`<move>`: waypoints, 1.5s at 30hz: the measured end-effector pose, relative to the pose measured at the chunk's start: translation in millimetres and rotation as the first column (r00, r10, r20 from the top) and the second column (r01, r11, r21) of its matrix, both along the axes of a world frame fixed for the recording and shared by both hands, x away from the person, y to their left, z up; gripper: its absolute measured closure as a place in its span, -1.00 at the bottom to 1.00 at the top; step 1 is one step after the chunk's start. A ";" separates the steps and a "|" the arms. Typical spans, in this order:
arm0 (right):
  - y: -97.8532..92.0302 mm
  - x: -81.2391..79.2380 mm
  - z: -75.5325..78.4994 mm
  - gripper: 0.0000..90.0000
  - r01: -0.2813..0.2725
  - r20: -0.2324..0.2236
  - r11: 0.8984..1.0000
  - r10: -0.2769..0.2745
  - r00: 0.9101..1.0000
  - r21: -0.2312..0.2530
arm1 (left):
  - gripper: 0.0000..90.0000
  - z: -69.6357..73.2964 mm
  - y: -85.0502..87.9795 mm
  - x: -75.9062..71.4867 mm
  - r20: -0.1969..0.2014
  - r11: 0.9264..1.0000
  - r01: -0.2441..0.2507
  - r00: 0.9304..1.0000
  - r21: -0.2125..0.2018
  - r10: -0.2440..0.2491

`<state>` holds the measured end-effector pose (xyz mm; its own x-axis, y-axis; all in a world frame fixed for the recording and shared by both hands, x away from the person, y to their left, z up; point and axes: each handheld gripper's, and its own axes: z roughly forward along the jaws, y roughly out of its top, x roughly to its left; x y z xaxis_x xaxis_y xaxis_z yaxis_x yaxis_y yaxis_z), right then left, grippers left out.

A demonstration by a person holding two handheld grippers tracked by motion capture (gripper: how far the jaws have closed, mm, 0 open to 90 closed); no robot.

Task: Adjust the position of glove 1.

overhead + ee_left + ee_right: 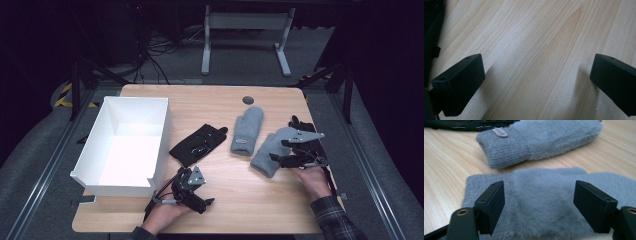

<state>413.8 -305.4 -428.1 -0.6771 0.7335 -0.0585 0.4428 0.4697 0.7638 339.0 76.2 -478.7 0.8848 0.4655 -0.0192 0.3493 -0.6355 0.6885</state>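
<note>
The near grey mitten (270,152) is lying on the right side of the bench (240,210), and the right tool (280,150) is hovering right over it, jaws standing wide either side of the fluffy body (544,195), pads not pressing in. Just beside it the second grey mitten (246,131) is resting with its ribbed cuff and small label toward the person. A black glove (198,144) is lying left of that, and another dark glove (302,125) is peeking out behind the right tool. The left tool (200,192) is sitting low near the front edge, jaws spread wide over bare pale wood (536,62). A white open box (125,142) is occupying the left side. Beyond the bench, grey floor (240,75), tangled cables (155,50) and white desk legs (245,40) are sitting in a dark room.
</note>
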 end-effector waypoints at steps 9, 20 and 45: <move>-2.4 17.6 -16.6 -0.23 -0.012 -0.059 1.000 0.011 0.998 -0.004 | -1.00 0.0 0.2 -0.3 -0.003 1.000 0.000 1.000 0.000 0.000; -3.2 14.3 -21.0 0.75 -0.047 -0.104 0.999 0.047 0.993 0.004 | -1.00 0.0 0.4 -0.6 -0.002 1.000 -0.001 1.000 0.001 0.001; 39.7 -47.3 3.3 0.90 -0.152 -0.093 0.984 0.160 0.983 0.090 | -1.00 0.0 0.5 -0.7 -0.001 1.000 0.000 1.000 0.000 0.000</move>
<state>366.5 -265.7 -424.8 -0.7832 0.6177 0.0712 0.4447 0.4765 0.7584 338.2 76.8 -478.7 0.8846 0.4659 -0.0197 0.3500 -0.6354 0.6883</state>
